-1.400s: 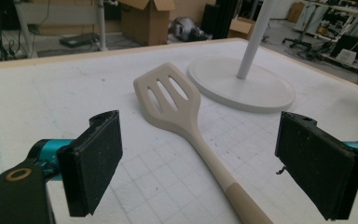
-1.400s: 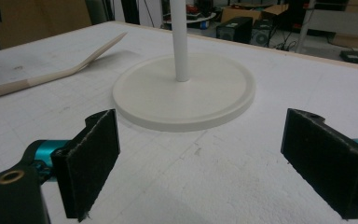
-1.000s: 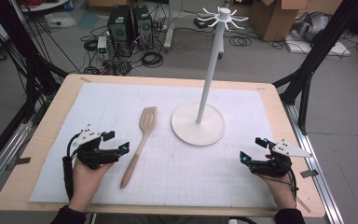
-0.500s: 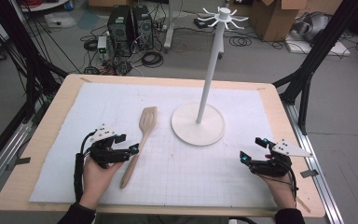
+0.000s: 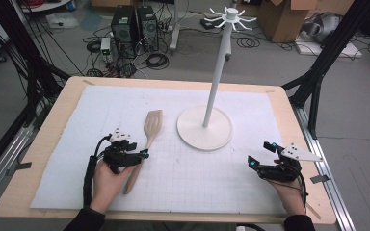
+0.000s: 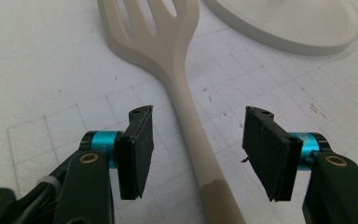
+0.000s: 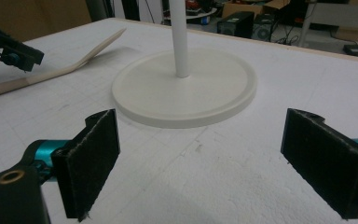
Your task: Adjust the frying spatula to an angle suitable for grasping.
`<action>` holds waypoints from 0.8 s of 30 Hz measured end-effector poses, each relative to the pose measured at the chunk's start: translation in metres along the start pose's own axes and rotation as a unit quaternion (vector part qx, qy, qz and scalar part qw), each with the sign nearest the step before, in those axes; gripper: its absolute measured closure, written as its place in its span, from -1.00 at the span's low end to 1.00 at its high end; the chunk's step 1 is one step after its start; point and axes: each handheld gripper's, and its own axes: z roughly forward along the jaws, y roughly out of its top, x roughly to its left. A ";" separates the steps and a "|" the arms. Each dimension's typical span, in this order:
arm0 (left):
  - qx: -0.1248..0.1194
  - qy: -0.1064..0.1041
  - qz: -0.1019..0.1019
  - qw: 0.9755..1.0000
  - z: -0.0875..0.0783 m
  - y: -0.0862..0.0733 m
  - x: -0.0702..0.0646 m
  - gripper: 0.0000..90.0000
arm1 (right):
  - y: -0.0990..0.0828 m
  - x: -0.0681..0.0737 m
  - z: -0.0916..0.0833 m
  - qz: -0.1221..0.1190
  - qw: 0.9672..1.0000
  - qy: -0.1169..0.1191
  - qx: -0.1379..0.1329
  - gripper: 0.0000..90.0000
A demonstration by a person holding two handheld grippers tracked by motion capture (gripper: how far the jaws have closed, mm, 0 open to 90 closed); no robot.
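A pale wooden slotted spatula [image 5: 144, 144] lies flat on the white gridded mat [image 5: 183, 178] covering the plywood desk [image 5: 62, 110], its smooth rounded handle darker at the tail end. The left tool [image 6: 196, 144] straddles that handle; its flat black padded jaws have just been closing but stand apart, clear of the wood on both sides. The right tool [image 7: 200, 163] rests wide apart near a white stand [image 5: 204, 127] with a round disc base and slim pole.
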 end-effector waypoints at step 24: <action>0.096 0.074 0.041 0.992 0.020 0.010 -0.020 0.38 | 0.000 -0.002 0.000 0.007 1.000 0.002 -0.001 -0.76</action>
